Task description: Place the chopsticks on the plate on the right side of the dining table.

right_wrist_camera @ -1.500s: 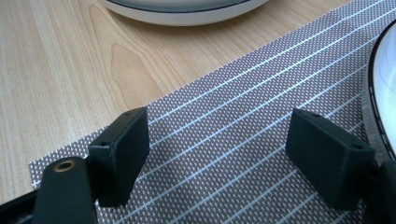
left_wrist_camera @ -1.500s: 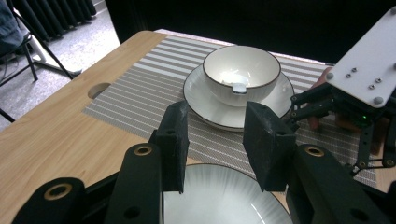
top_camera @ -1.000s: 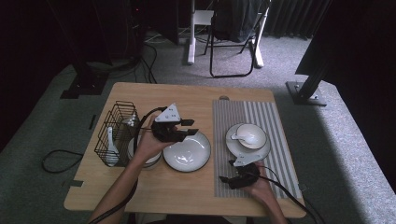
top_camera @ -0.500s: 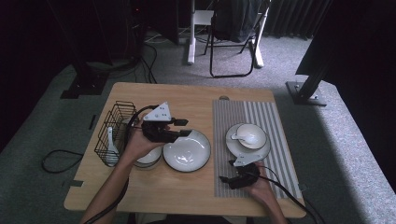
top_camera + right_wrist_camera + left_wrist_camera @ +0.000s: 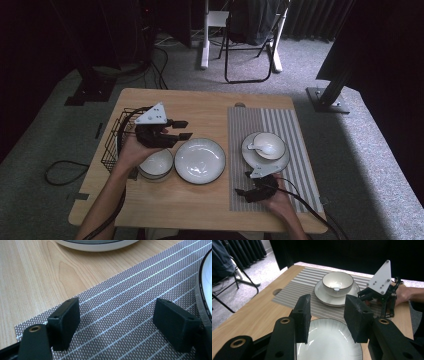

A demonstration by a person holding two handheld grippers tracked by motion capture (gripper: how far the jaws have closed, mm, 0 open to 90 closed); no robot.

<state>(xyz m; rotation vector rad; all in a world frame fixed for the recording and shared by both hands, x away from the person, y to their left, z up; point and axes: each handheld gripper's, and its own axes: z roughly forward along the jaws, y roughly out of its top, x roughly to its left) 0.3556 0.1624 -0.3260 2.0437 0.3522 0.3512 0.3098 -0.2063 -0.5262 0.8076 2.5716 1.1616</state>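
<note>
While the left gripper [image 5: 181, 129] hangs above the table between the wire basket [image 5: 116, 145] and the big plate [image 5: 200, 160], its jaws have just been spreading and nothing sits between them; the left gripper view looks straight through the gap at that plate [image 5: 329, 341], so the pads are clearly off it; my read is that this plate is the piece just let go, laid flat on the bare wood in the middle of the setting. Just left of it sits a small bowl [image 5: 156, 163], under the person's left hand [image 5: 131, 152], close enough to the basket to be the next thing to deal with, though that is a guess. Over on the striped placemat [image 5: 285, 125] a saucer [image 5: 250, 150] carries a cup [image 5: 270, 145] with a spoon [image 5: 260, 148] lying in it; stacked like that it looks like a finished place, and the mat keeps it squared off from the bare wood. The right gripper [image 5: 243, 194] rests low at the near edge of the mat, jaws spread wide and holding nothing; its own view shows both pads [image 5: 65, 322] standing apart over the weave of the placemat [image 5: 130, 312], parked, I'd say, to stay clear of the left hand's work; the basket at the far left shows something pale inside, too dim to name.
</note>
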